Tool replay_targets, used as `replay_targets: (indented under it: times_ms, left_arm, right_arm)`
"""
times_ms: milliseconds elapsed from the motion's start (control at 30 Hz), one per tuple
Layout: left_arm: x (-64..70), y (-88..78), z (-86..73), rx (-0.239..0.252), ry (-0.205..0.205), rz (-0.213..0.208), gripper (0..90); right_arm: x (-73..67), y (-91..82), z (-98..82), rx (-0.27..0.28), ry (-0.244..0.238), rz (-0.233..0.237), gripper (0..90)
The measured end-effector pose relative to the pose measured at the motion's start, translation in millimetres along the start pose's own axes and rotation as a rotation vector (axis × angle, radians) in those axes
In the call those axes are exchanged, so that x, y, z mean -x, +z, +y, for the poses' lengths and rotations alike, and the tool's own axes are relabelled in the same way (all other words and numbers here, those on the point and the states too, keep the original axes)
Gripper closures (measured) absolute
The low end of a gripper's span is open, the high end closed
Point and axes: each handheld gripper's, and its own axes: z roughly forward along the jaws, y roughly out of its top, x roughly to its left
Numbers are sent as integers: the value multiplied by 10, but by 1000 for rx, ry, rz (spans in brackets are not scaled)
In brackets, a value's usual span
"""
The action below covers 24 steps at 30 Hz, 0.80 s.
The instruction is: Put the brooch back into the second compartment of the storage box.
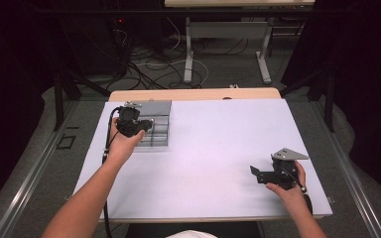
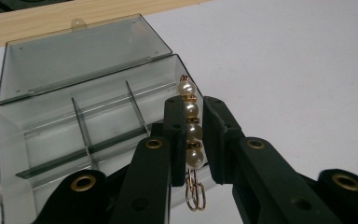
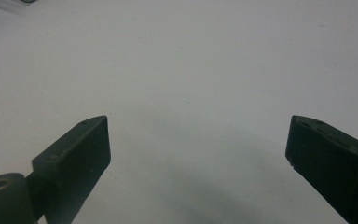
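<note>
On the white counter (image 1: 213, 148), the left gripper (image 2: 189, 135) pinches a light, limp pearl bracelet (image 2: 190, 126) mid-strand over the clear box (image 2: 51, 121); the right gripper's (image 3: 198, 140) jaws stand spread, empty.

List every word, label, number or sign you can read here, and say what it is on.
None: no readable text.
The clear compartment box, the pearl string clamped between the left gripper fingers, the white table sheet and the right gripper carry no lettering.
</note>
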Motion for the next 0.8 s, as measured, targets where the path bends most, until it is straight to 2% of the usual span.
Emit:
replay_targets:
  times_ms: [233,533,700,800]
  left_arm:
    - [-119,-15,23,13,-14,12,801]
    - [-204,92,49,9,-22,22,801]
    - [-227,128,107,-4,2,43,801]
    - [-236,144,149,-1,2,50,801]
  right_arm:
    - [-1,10,0,-3,7,10,62]
    - [10,3,-5,-6,14,6,62]
    - [17,5,-10,-9,11,3,62]
    - [21,6,-12,-4,16,7,62]
